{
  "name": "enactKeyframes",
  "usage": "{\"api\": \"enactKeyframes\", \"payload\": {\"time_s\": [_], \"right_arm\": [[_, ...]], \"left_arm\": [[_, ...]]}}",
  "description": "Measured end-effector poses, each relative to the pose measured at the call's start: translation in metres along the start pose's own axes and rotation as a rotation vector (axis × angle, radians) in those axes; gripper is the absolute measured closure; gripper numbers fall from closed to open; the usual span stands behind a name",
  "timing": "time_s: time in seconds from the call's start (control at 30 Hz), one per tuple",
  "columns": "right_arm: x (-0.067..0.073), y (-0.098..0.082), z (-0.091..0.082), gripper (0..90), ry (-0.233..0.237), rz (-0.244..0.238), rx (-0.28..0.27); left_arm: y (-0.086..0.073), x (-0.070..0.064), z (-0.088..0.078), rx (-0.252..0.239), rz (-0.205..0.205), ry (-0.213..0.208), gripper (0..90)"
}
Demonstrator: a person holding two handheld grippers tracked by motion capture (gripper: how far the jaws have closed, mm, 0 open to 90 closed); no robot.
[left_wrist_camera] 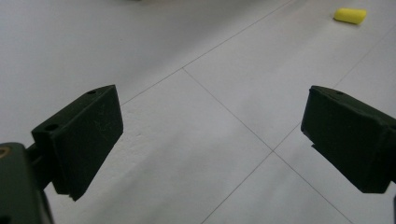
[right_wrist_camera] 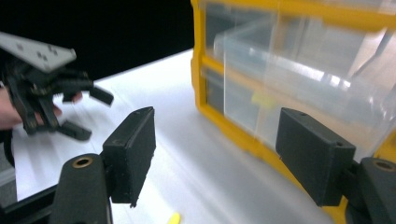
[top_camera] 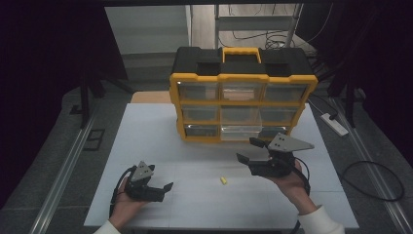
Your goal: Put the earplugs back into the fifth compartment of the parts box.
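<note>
From above, I see the small yellow plastic piece [top_camera: 223, 180] lying on the white table [top_camera: 146, 146], between my left claw [top_camera: 163, 187] and my right claw [top_camera: 249, 151], a bit nearer the right. Through the left gripper view, the piece [left_wrist_camera: 350, 15] lies far ahead to the right, long side across; jaws wide, holding nothing. Through the right gripper view, jaws wide and empty; the piece [right_wrist_camera: 173, 218] peeks below them, beside the yellow drawer box with clear drawers [right_wrist_camera: 299, 79].
</note>
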State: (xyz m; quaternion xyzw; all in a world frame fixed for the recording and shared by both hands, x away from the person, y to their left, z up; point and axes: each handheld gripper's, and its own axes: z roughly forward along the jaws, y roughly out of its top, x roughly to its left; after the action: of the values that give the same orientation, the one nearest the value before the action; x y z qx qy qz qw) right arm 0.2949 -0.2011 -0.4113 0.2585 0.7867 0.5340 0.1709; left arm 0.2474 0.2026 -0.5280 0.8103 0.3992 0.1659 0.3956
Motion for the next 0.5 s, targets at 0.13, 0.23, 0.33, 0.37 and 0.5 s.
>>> {"api": "enactKeyframes", "payload": {"time_s": [0.13, 0.23, 0.33, 0.37, 0.5], "right_arm": [[-0.002, -0.019, 0.007, 28.7, 0.007, 0.01, 0.056], [-0.003, -0.027, 0.013, 28.4, 0.013, 0.015, 0.089], [-0.003, -0.033, 0.02, 28.2, 0.019, 0.02, 0.119], [-0.003, -0.035, 0.022, 28.1, 0.02, 0.024, 0.127], [-0.002, -0.042, 0.03, 27.6, 0.024, 0.023, 0.168]], "left_arm": [[0.0, 0.0, 0.001, -0.001, -0.003, -0.002, 5.4], [0.0, 0.0, 0.0, 0.003, 0.002, -0.001, 5.4], [0.0, 0.0, 0.0, -0.001, 0.002, -0.001, 5.4], [0.0, 0.0, -0.001, -0.002, 0.002, 0.0, 5.4], [0.0, 0.0, 0.0, -0.004, 0.001, -0.001, 5.5]]}}
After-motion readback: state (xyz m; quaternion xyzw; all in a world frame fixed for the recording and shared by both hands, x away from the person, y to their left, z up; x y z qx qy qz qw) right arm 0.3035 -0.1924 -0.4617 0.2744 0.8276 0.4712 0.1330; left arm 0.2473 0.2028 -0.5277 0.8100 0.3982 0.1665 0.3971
